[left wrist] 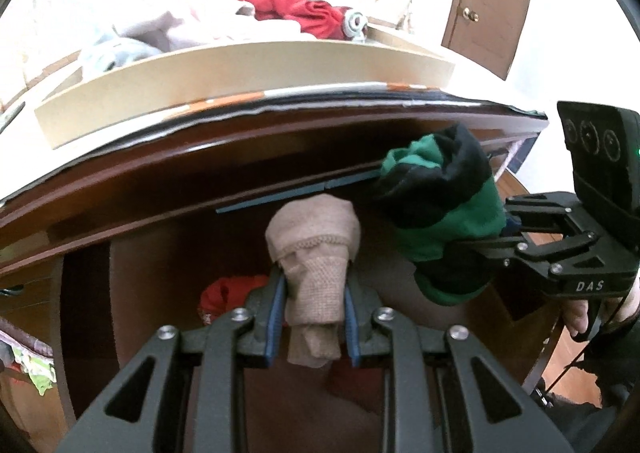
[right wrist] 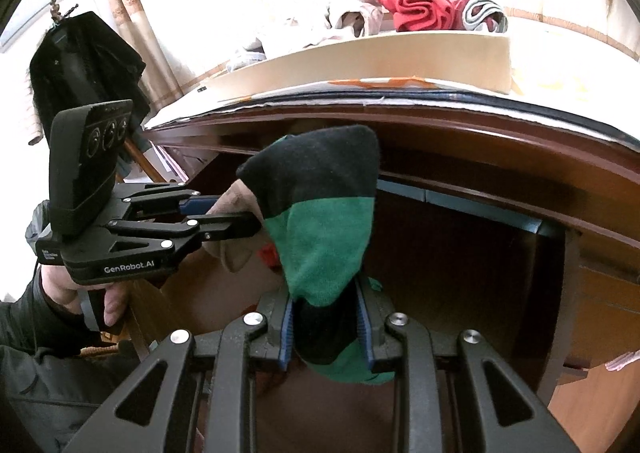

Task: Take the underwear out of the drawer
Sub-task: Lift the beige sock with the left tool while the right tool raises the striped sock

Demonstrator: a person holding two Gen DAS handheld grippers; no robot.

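Above the open drawer (left wrist: 168, 253), beige underwear (left wrist: 314, 265) upright, green-black underwear (right wrist: 324, 229) upright

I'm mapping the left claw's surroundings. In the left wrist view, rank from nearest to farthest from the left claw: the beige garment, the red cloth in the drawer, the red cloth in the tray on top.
1. Beige garment: clamped in the left claw.
2. Red cloth in the drawer: just left, below.
3. Red cloth in the tray: far up, on the dresser top.

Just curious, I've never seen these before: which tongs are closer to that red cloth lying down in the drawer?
Left. The left tongs, holding a beige garment, hang just beside the red cloth; the right tongs, clamping a green-and-black garment, sit farther off.
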